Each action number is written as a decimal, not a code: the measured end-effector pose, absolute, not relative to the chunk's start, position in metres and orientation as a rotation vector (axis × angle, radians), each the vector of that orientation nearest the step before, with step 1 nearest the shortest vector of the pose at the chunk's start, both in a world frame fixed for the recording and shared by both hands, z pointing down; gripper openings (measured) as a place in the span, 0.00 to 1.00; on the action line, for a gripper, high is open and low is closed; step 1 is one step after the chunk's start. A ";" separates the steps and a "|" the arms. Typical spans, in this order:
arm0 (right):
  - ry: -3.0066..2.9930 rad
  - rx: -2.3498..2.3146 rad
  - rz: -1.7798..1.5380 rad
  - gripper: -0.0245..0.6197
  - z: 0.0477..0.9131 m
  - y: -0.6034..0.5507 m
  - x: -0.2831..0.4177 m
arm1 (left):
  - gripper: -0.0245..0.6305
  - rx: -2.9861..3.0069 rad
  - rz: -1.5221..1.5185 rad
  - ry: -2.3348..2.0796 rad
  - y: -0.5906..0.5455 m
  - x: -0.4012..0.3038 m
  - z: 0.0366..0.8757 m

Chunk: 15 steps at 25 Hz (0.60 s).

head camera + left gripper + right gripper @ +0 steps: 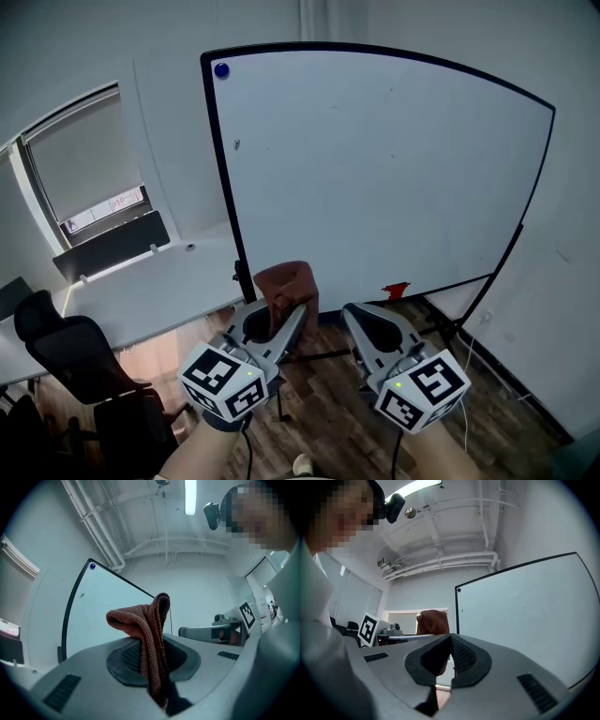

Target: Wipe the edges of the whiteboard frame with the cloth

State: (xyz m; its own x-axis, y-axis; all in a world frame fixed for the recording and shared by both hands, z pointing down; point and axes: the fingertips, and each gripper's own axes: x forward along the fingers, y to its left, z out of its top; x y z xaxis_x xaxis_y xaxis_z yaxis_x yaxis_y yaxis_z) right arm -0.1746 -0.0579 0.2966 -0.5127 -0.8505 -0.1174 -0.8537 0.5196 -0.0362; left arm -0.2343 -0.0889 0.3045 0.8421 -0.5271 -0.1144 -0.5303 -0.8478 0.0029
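Note:
A large whiteboard (pixel 375 178) with a thin black frame (pixel 218 159) stands on a stand in front of me. My left gripper (pixel 281 314) is shut on a reddish-brown cloth (pixel 287 286), which sticks up from the jaws just right of the frame's lower left corner. In the left gripper view the cloth (pixel 149 634) folds over above the closed jaws, with the frame's left edge (pixel 70 606) behind. My right gripper (pixel 361 319) hangs beside it, shut and holding nothing, below the board's bottom edge. The right gripper view shows the cloth (pixel 432 620) and the board (pixel 525 616).
A blue magnet (pixel 221 69) sits at the board's top left corner and a red object (pixel 396 291) at its bottom edge. A white desk (pixel 141 295) and black office chair (pixel 84 361) stand to the left. Wood floor (pixel 328 403) lies below.

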 end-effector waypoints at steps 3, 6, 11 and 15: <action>2.626 -1.479 0.044 0.04 0.291 -0.089 -0.180 | 0.14 -2.974 0.175 0.853 -0.120 -0.241 0.297; 2.641 -1.473 0.049 0.04 0.291 -0.113 -0.185 | 0.14 -2.970 0.182 0.870 -0.145 -0.246 0.295; 2.654 -1.434 0.060 0.04 0.284 -0.147 -0.186 | 0.14 -2.955 0.170 0.903 -0.182 -0.246 0.294; 2.678 -1.378 0.086 0.04 0.274 -0.179 -0.183 | 0.14 -2.899 0.171 0.971 -0.215 -0.246 0.278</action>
